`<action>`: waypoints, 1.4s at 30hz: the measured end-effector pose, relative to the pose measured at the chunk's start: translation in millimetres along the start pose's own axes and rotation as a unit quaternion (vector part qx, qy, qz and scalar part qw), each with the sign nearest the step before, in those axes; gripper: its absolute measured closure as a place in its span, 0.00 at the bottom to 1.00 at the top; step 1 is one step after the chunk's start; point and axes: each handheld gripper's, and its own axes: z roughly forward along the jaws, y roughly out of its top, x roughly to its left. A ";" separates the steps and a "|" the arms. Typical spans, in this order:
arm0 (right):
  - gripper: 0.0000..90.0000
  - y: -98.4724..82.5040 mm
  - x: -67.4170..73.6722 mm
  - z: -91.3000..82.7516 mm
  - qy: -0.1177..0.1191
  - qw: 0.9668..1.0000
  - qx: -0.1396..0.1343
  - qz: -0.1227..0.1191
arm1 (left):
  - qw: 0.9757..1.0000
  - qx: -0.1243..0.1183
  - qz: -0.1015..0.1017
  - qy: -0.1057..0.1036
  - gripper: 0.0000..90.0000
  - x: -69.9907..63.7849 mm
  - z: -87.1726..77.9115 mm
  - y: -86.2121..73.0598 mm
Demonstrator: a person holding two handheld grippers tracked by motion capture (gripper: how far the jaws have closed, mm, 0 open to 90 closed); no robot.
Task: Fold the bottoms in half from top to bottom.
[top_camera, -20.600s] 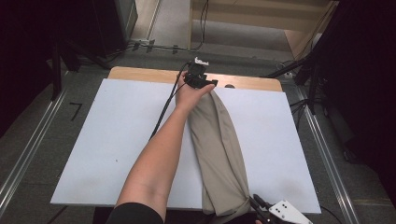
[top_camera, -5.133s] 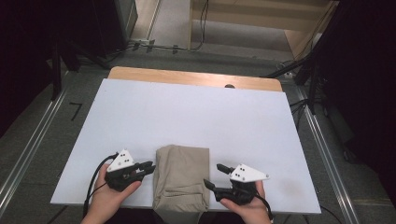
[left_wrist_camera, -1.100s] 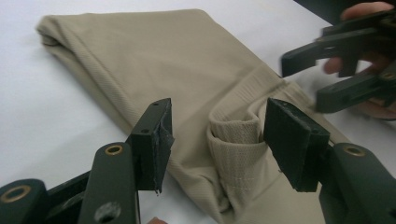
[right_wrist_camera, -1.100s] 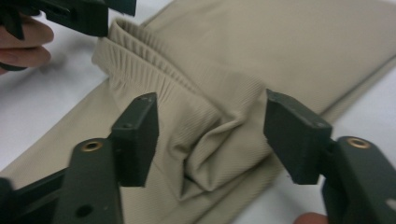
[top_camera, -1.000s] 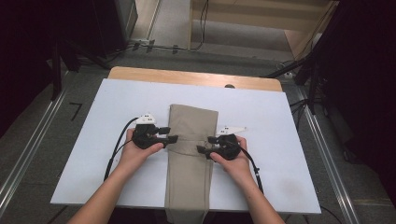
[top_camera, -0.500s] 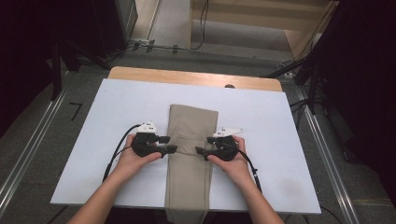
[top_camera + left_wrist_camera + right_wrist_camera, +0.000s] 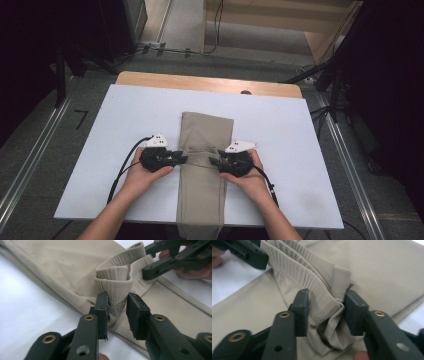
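1. A pair of beige trousers [image 7: 202, 165] lies folded into a long narrow strip down the middle of a white table top [image 7: 100, 130], its far end squared off and its near end hanging over the table's front edge.
2. About halfway along the strip, a ribbed waistband [image 7: 117, 277] is bunched up into a raised fold across the cloth.
3. The left gripper [image 7: 176, 159] meets the strip from its left edge. Its jaws have just been closing, and in the left gripper view the ribbed fold sits pinched between the two black pads [image 7: 102, 310].
4. The right gripper [image 7: 216, 161] meets the strip from its right edge, directly opposite the left one. Its jaws have also just been closing, and in the right gripper view they clamp a crumpled wad of the cloth [image 7: 329, 315].
5. Both hands rest low on the table, forearms entering from the near side.
6. Beyond the white top, a strip of bare wood [image 7: 200, 82] shows along the far edge.
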 end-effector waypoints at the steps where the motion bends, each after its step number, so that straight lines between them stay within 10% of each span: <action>1: 0.67 -1.5 0.7 -0.4 0.000 1.000 0.007 -0.006 | 1.000 0.001 0.004 0.002 0.83 -2.2 -0.1 -0.9; 18: 0.87 -22.0 23.1 -35.0 0.026 0.998 -0.047 -0.023 | 0.999 -0.016 0.036 -0.013 0.90 -35.4 -12.8 -9.6; 42: 0.86 -63.1 89.4 -81.9 0.058 0.997 -0.034 -0.041 | 0.996 0.006 0.052 -0.068 0.90 -102.0 -48.5 -53.6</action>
